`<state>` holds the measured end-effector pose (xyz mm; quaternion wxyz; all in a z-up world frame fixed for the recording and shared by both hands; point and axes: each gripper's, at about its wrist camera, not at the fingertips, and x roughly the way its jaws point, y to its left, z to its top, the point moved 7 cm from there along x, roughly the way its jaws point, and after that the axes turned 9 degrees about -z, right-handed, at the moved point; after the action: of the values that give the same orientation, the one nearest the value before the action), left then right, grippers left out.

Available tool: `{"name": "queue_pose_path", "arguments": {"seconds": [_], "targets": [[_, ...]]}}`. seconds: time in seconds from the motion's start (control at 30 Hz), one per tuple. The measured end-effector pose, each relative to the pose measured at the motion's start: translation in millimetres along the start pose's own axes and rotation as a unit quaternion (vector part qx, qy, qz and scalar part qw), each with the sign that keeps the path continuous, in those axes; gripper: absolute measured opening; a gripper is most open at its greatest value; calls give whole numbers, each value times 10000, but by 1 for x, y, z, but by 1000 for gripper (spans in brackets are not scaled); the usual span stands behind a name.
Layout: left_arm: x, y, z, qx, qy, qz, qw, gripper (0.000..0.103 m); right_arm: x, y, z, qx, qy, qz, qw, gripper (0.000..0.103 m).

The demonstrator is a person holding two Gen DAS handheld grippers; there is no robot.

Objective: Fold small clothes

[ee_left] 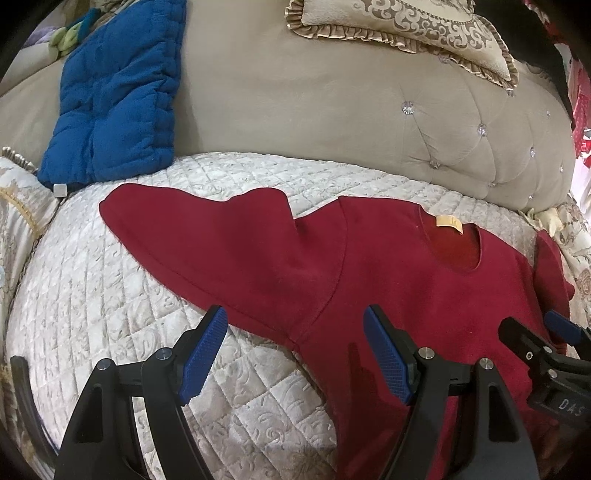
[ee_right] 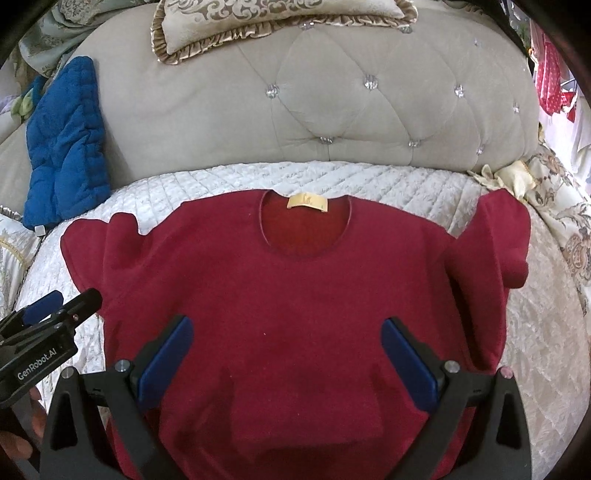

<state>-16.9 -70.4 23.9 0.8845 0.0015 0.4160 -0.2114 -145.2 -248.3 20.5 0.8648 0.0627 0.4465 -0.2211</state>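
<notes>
Blue-padded fingers of the right gripper stand spread wide at the bottom of its view, holding nothing, poised over the chest of a red shirt. That shirt lies face up on a quilted white cover, filling the middle of the frame, its collar toward the top and a yellow label showing inside the neck. One sleeve juts at centre left, the other at centre right, bunched. From the left wrist view, the left gripper is likewise spread and empty along the lower edge, one finger over the bare quilt, the other above the shirt's side near the armpit seam. Behind the cover rises a tufted beige headboard, with a frilled cushion at the top of the frame and a blue pad leaning at upper left.
</notes>
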Motion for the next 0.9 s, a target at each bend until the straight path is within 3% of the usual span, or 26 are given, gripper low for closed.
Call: {"name": "queue_pose_path", "arguments": {"seconds": [0.9], "targets": [[0,-6,1,134,-37,-10,9999,56,5,-7,0,63,29,-93,9999,103]]}}
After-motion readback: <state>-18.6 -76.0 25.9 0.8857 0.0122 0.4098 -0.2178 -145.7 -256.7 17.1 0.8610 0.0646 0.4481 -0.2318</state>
